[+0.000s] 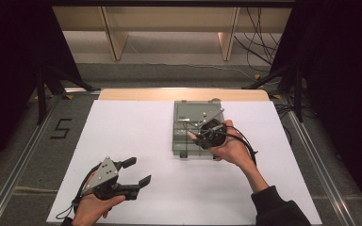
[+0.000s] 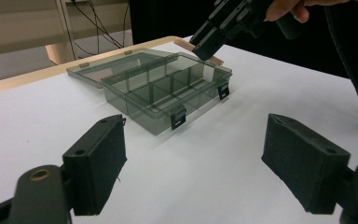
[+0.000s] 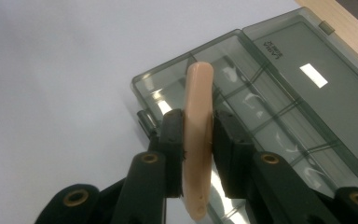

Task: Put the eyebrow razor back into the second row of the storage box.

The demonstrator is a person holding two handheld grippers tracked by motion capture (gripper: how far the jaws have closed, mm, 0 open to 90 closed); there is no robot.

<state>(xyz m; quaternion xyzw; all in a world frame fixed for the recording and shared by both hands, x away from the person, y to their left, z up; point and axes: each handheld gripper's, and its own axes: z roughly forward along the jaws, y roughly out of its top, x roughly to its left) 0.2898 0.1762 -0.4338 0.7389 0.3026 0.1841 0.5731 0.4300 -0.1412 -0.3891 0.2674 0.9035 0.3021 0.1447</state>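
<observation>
Here the white table (image 1: pixel 136 141) carries the open grey box (image 1: pixel 195 129) right of centre, lid flat so its compartments are reachable. My right gripper (image 3: pixel 198 154) clamps a pale stick (image 3: pixel 198 135) above them for dropping in; my left gripper (image 1: pixel 133 173), lower left, gapes empty.

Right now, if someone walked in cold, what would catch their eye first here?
Probably the right gripper, shut on a flat peach-coloured stick and held above the open smoky-grey compartment box right of the white table's middle. The box's lid lies folded back toward the far edge. Next, the left gripper near the front left, jaws wide open, nothing between them.
</observation>
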